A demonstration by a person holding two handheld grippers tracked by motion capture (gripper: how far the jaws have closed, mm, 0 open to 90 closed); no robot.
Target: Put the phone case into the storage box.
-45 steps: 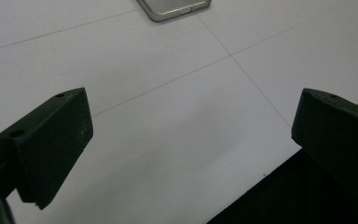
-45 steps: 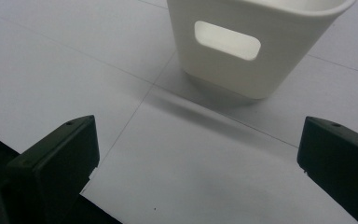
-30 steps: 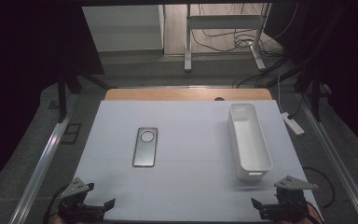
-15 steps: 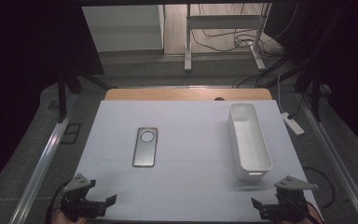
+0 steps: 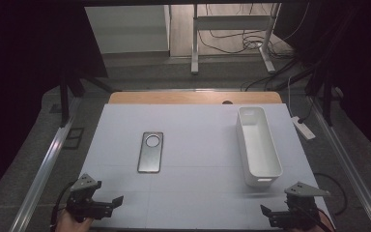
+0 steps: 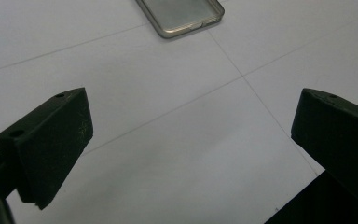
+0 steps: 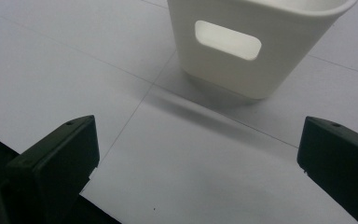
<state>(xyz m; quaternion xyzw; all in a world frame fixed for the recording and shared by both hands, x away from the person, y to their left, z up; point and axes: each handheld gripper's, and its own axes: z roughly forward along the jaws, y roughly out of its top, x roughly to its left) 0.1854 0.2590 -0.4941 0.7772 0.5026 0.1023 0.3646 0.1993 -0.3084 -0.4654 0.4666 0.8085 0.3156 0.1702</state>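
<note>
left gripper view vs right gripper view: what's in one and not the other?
Left gripper view: the near end of the clear phone case, lying flat on the white table sheet ahead of the left gripper, its jaws wide apart with nothing between them.

Right gripper view: the near end wall of the white bin, with its slot handle cutout, standing ahead of the right gripper, jaws also wide apart and holding nothing.

Both: the white sheet with thin crease lines, and its dark near edge at the bottom.
</note>
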